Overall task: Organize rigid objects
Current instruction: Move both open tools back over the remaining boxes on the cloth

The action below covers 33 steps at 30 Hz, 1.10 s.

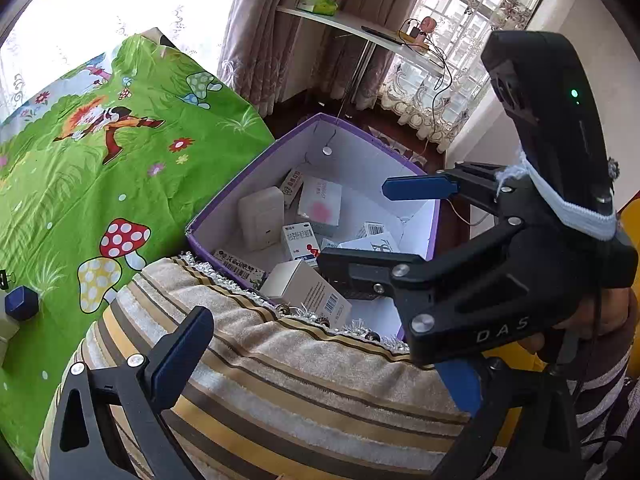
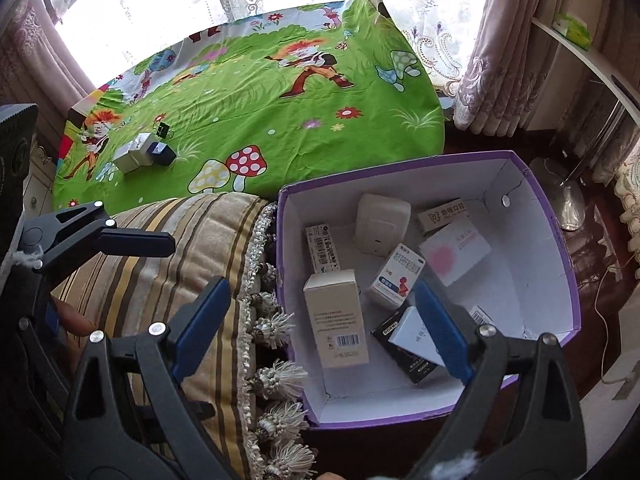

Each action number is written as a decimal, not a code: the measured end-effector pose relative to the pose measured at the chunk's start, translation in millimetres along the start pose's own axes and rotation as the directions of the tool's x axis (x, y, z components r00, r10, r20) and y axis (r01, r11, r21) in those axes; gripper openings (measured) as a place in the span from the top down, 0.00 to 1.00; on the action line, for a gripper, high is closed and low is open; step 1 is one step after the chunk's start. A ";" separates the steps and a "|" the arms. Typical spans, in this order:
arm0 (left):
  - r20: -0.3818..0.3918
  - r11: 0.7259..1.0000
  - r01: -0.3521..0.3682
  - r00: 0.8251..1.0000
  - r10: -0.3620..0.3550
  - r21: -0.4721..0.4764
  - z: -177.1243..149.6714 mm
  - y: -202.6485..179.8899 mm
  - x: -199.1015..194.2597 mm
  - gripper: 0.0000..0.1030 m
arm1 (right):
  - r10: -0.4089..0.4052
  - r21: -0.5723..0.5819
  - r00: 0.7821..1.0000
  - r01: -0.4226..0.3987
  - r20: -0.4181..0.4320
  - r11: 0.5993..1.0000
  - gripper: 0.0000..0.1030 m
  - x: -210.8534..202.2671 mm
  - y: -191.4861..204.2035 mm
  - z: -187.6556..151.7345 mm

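Right gripper [image 2: 320, 332]: mine, jaws spread wide, nothing between them, hovering over the near end of the purple box
Left gripper [image 1: 324, 360]: mine, jaws also spread, empty, over the striped cushion; shows at the left edge of the right wrist view too
Right fingers [image 2: 440, 332]: blue pad sits above a dark box and a pale blue box lying on it
Purple box [image 2: 556, 280]: open top, white inside, beside the cushion's tassel edge, just off the green cloth
Box contents: tall white carton [image 2: 336, 320] with barcode near front; dark box [image 2: 400, 344] under a pale blue one; white-blue medicine box [image 2: 396, 276] mid; white plastic device [image 2: 382, 224] toward the back; pink-spot white box [image 2: 454, 250] right of it; long barcode box [image 2: 324, 250] along left wall; small white box [image 2: 442, 212] at back, print too small to read
Striped cushion [image 2: 160, 264]: tan and brown stripes, tassels touching the box's left wall
Green cloth [image 2: 248, 112]: cartoon print with mushrooms, covers the table
On cloth: two white boxes [image 2: 134, 156], navy box [image 2: 162, 154] touching them, black binder clip [image 2: 162, 130] just behind; all well apart from the purple box
Hand [image 1: 592, 320]: grips the right gripper's handle, seen from left wrist
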<state>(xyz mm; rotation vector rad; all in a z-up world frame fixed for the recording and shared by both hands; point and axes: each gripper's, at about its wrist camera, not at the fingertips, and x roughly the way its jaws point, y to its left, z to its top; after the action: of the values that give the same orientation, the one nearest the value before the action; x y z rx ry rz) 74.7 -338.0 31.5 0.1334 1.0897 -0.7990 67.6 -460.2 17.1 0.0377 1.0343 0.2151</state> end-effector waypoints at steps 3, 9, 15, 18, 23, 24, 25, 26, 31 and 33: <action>0.023 1.000 0.007 1.000 -0.007 -0.016 0.4 4.9 -6.9 0.00 | -0.014 0.038 1.000 0.013 0.022 0.999 0.08 -4.4 -7.3 3.0; 0.039 0.994 -0.020 0.999 0.025 -0.111 -1.3 34.2 -22.0 0.00 | 0.004 0.043 0.999 -0.006 0.046 0.999 0.08 -7.3 -0.2 9.8; 0.066 0.970 -0.010 0.997 0.026 -0.243 -10.0 79.2 -39.7 0.00 | 0.024 0.008 0.998 -0.025 0.064 1.000 0.08 -5.5 22.3 23.3; 0.079 0.952 -0.031 0.995 0.058 -0.306 -18.0 101.8 -49.2 0.01 | 0.035 -0.021 0.998 -0.034 0.055 0.999 0.08 -0.6 39.3 32.6; 0.087 0.906 -0.049 0.992 0.094 -0.420 -34.2 145.9 -66.8 0.07 | 0.059 -0.089 0.997 -0.055 0.044 0.995 0.08 10.1 74.4 49.9; 0.088 0.895 -0.054 0.991 0.104 -0.443 -38.2 154.7 -70.5 0.09 | 0.066 -0.100 0.997 -0.062 0.037 0.993 0.08 14.1 81.5 53.2; 0.089 0.882 -0.061 0.989 0.115 -0.467 -42.3 164.3 -74.7 0.10 | 0.069 -0.110 0.997 -0.065 0.030 0.992 0.08 17.8 88.1 56.4; 0.088 0.870 -0.070 0.988 0.129 -0.488 -46.3 172.8 -78.9 0.11 | 0.072 -0.120 0.997 -0.069 0.024 0.990 0.08 22.0 95.3 59.8; 0.099 0.800 -0.107 0.974 0.203 -0.590 -65.9 213.7 -102.6 0.17 | 0.109 -0.185 0.994 -0.105 0.014 0.977 0.08 36.8 130.6 74.7; 0.098 0.780 -0.118 0.970 0.224 -0.615 -72.5 228.1 -109.0 0.19 | 0.109 -0.212 0.994 -0.106 0.002 0.971 0.08 44.9 144.1 80.1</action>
<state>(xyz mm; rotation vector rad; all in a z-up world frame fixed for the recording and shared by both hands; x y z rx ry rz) 142.7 -84.0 23.8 -0.3724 1.1072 -0.2565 135.3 -304.8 39.1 -0.0977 0.9917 0.4226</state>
